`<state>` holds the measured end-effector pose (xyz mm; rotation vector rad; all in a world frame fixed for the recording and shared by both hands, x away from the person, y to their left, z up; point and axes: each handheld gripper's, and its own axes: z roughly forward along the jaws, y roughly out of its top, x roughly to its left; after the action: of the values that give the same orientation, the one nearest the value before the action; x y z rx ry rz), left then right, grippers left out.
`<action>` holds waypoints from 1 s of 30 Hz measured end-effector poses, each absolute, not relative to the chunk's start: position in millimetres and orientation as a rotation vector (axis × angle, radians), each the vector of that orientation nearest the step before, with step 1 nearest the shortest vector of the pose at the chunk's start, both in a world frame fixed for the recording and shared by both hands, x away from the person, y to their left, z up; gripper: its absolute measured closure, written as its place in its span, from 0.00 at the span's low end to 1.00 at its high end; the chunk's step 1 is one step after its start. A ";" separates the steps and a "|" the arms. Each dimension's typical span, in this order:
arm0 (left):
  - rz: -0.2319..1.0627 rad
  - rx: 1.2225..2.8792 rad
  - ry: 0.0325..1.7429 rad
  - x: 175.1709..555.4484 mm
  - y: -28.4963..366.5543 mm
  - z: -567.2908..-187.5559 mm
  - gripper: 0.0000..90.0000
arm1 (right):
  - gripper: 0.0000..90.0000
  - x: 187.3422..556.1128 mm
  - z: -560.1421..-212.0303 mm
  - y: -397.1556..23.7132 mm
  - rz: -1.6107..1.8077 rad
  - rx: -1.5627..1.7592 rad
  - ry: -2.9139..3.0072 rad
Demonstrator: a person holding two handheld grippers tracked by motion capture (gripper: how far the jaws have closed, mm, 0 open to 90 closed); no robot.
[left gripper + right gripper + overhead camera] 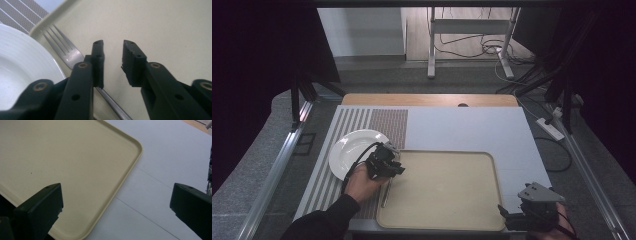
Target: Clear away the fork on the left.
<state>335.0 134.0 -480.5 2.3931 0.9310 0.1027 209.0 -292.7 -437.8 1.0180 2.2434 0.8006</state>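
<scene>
Plate: a white plate (352,151) sits on the striped placemat (343,131) left of the tray; in the left gripper view its rim lies just beside the fork's neck, so keep the jaws from bumping it.
Fork: the metal fork (65,50) lies on the left edge strip of the beige tray (447,220), tines toward the far rim, handle running back toward the person under the gripper's left jaw.
Left gripper: the left gripper (113,53) hovers low over the tray's left part with its jaws a little apart and nothing between them; the fork is off to the side of the gap, not inside it.
Step in hand: judging by the pictures, the fork has been laid on the tray and let go; the good way on is to lift the hand straight up and clear, so that the left jaw does not drag the handle or nudge the fork against the plate.
Risk: a sideways pull-away could skew the fork or tip it over the tray's rim.
Right gripper: the right gripper (116,202) waits at the tray's near right corner, jaws wide apart and holding nothing; it is best kept there, well apart from the fork.
</scene>
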 end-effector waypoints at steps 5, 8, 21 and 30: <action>0.135 2.374 0.947 332.1 138.1 -475.4 0.70 | 0.00 208.9 -437.8 -292.8 0.802 1.018 2.244; 0.135 2.349 0.943 329.7 142.8 -471.0 0.69 | 0.00 208.9 -437.8 -292.9 0.803 1.017 2.244; 0.203 2.298 0.959 319.1 171.2 -461.6 0.39 | 0.00 209.2 -437.1 -294.2 0.812 1.038 2.232; 0.155 2.254 1.004 311.0 185.3 -457.3 0.20 | 0.00 209.1 -436.9 -294.6 0.817 1.039 2.226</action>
<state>311.0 185.3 -457.3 2.2538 1.0044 0.1550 209.1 -294.6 -436.9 1.0390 2.2259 0.8173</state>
